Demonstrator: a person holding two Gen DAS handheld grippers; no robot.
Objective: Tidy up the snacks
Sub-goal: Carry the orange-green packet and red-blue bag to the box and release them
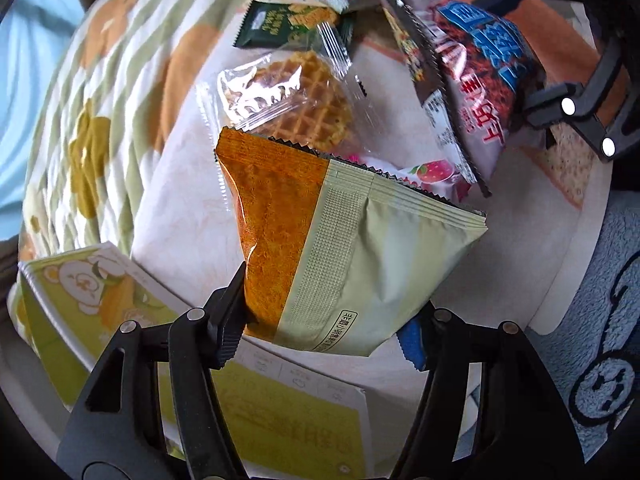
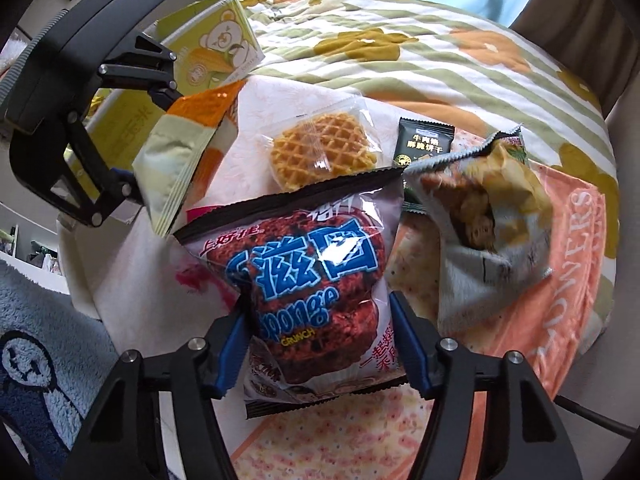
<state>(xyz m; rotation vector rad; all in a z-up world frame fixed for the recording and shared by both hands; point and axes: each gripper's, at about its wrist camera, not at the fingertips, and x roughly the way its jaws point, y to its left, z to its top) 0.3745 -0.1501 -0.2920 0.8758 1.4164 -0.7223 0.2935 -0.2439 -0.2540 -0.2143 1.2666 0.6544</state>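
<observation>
My left gripper (image 1: 328,322) is shut on the lower end of an orange and pale green snack packet (image 1: 320,240), held above the white cloth. The right wrist view shows the same packet (image 2: 180,148) hanging tilted in the left gripper (image 2: 146,144) at upper left. My right gripper (image 2: 318,318), with blue pads, is shut on a red and blue Sponge Crunch bag (image 2: 316,272), pinching its sides. That bag (image 1: 480,80) and the right gripper (image 1: 520,56) show at the top right of the left wrist view.
A waffle in clear wrap (image 2: 320,156), a dark green cracker packet (image 2: 426,140) and a grey bag of crisps (image 2: 480,216) lie on the bed. A pink strawberry packet (image 1: 432,172) lies under the held packet. A yellow-green bear box (image 2: 216,48) stands at the left, a peach towel (image 2: 560,280) at the right.
</observation>
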